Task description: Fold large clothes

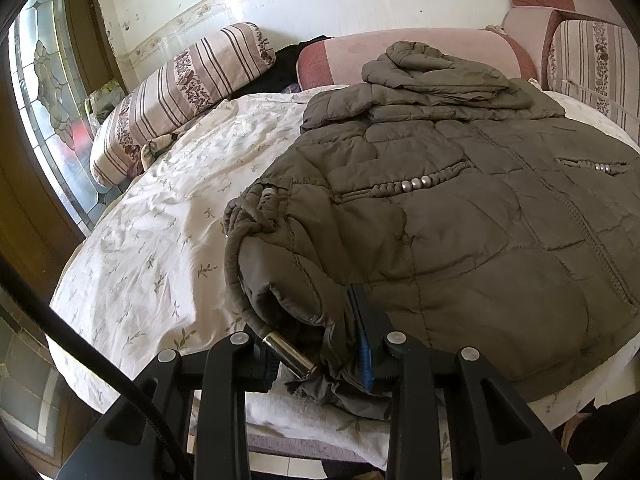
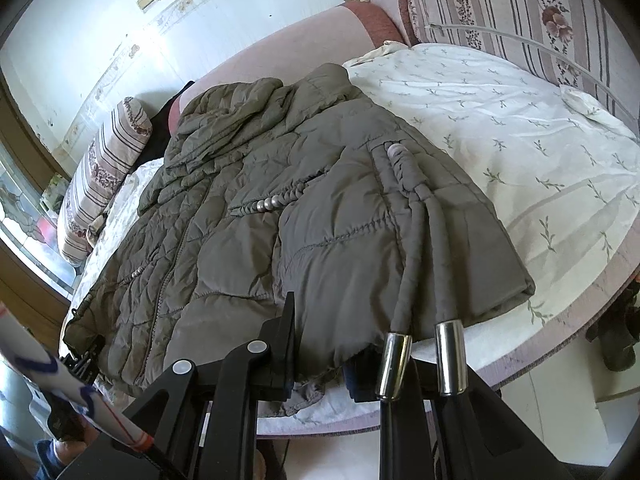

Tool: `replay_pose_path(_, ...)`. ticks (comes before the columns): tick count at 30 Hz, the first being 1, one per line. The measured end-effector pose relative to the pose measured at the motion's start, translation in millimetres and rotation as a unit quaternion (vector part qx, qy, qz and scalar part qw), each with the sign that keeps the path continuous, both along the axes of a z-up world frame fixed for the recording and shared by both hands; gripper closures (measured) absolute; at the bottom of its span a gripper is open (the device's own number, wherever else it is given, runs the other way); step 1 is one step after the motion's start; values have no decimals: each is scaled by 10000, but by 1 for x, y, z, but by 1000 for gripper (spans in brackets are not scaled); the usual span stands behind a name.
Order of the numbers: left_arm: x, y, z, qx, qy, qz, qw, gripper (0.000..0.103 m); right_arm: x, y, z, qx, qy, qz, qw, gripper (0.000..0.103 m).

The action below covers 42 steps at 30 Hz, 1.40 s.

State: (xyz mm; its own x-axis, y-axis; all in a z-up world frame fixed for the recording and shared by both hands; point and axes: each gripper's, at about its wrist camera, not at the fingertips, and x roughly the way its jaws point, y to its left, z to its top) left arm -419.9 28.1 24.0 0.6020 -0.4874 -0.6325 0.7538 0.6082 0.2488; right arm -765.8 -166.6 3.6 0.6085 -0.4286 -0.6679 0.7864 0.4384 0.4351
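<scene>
An olive quilted jacket [image 1: 460, 220] lies front up on the bed, its hood bunched at the far end and its hem toward me. My left gripper [image 1: 320, 340] is shut on the hem's near left corner, with fabric bunched between its jaws and a metal cord tip [image 1: 290, 354] lying beside them. In the right wrist view the jacket [image 2: 248, 240] fills the middle. My right gripper [image 2: 324, 352] is shut on the hem further right. Two drawstrings with metal tips [image 2: 394, 364] hang over its right finger.
A white floral sheet [image 1: 160, 220] covers the bed [image 2: 500, 140]. A striped bolster pillow [image 1: 180, 88] lies at the far left, with pink cushions [image 1: 400, 52] along the headboard. A stained-glass door [image 1: 44, 100] stands at left. A person's patterned sleeve [image 2: 60, 368] shows at lower left.
</scene>
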Motion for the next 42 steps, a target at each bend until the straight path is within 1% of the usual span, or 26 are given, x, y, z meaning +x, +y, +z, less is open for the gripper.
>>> replay_pose_path(17,-5,5,2,-22,63,65,10000,74,-16,-7,-2,30,-98,43,9999,83)
replay_pose_path(23,-4,10,8,-123,196,28,9997,74,-23,-9,1,-47,-144,40,9999,83)
replay_pose_path(26,-2,11,14,-180,254,10,9995,74,-24,-8,5,-164,-133,62,9998,83)
replay_pose_path(30,1,10,27,-281,293,-37,9992,74,-25,-11,12,-230,-202,102,9995,84)
replay_pose_path(34,2,6,46,-405,267,-130,9987,74,-26,-12,30,-391,-351,123,9985,85)
replay_pose_path(38,9,-3,74,-573,261,-247,9977,74,-21,-19,53,-578,-448,193,9971,85)
replay_pose_path(42,24,-19,107,-738,388,-326,9960,74,-12,-34,86,-767,-529,274,9953,86)
